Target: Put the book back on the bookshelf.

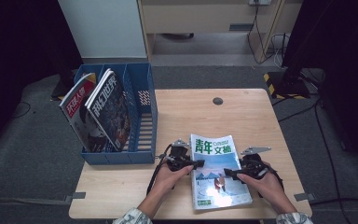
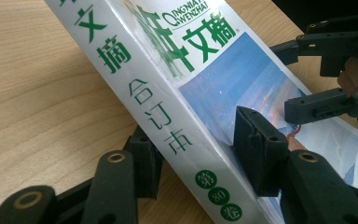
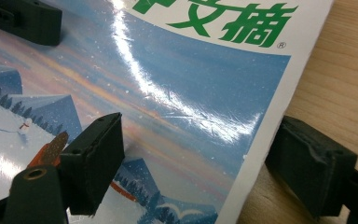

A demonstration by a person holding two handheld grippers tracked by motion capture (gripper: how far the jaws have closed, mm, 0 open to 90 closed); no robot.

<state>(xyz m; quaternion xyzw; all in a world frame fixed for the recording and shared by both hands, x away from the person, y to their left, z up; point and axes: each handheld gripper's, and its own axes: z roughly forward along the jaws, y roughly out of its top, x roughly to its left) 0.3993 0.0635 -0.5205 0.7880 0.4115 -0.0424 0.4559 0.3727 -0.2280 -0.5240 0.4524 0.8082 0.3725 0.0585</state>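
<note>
A thick white book (image 1: pixel 216 172) with green Chinese title characters and a blue snowy cover picture lies on the wooden table (image 1: pixel 186 112), near its front edge. My left gripper (image 1: pixel 198 163) is at the book's spine. In the left gripper view the gripper (image 2: pixel 200 149) straddles the spine (image 2: pixel 158 107), one jaw pressed on the cover and the other tucked under the lower edge. My right gripper (image 1: pixel 227 173) reaches in from the book's right side. In the right gripper view the gripper (image 3: pixel 200 149) is open, one jaw over the cover (image 3: pixel 168 93) and the other on the table just off the page edge.
A blue file rack (image 1: pixel 142 116) stands on the table's left part, holding two upright magazines (image 1: pixel 100 109) in its left slots. A round cable hole (image 1: pixel 217 101) sits at the table's far middle. Bare wood lies beyond the book.
</note>
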